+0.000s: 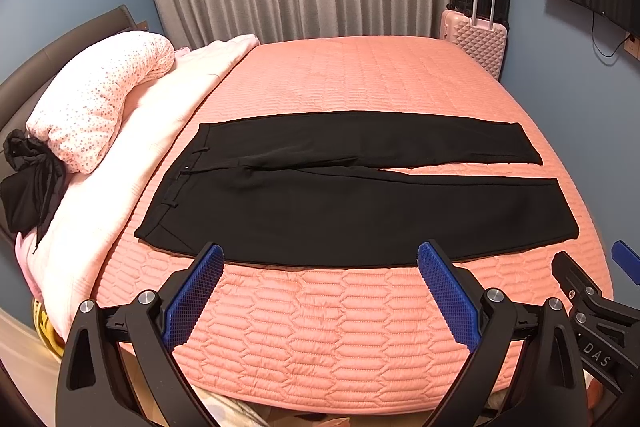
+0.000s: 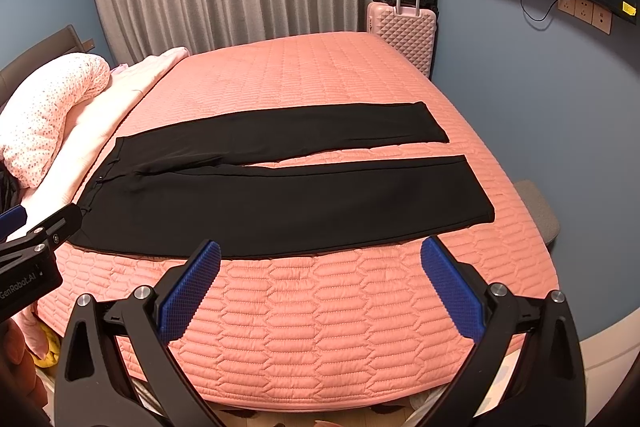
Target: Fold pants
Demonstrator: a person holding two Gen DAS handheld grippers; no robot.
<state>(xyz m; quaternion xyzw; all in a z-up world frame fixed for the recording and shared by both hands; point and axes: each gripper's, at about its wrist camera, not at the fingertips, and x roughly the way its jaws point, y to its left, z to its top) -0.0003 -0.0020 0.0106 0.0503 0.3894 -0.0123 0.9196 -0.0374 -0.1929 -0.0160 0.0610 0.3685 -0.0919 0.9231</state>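
On the bed: we see long black fabric pants (image 1: 360,203) flat on the salmon quilted bedspread (image 1: 320,327), legs apart.
Progress: nothing folded yet; every fold remains.
Jaws: our left gripper (image 1: 320,287) and right gripper (image 2: 320,283) hover spread, empty, near the closest leg.

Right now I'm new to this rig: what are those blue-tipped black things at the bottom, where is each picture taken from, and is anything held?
Each picture comes from a camera on a hand-held tool, looking along its two blue-padded fingers. One view shows the left tool, the other the right tool. Both are open and hold nothing. Black pants lie flat and unfolded on the pink bed, waistband to the left, legs to the right. A pillow sits at the left; suitcases stand behind.
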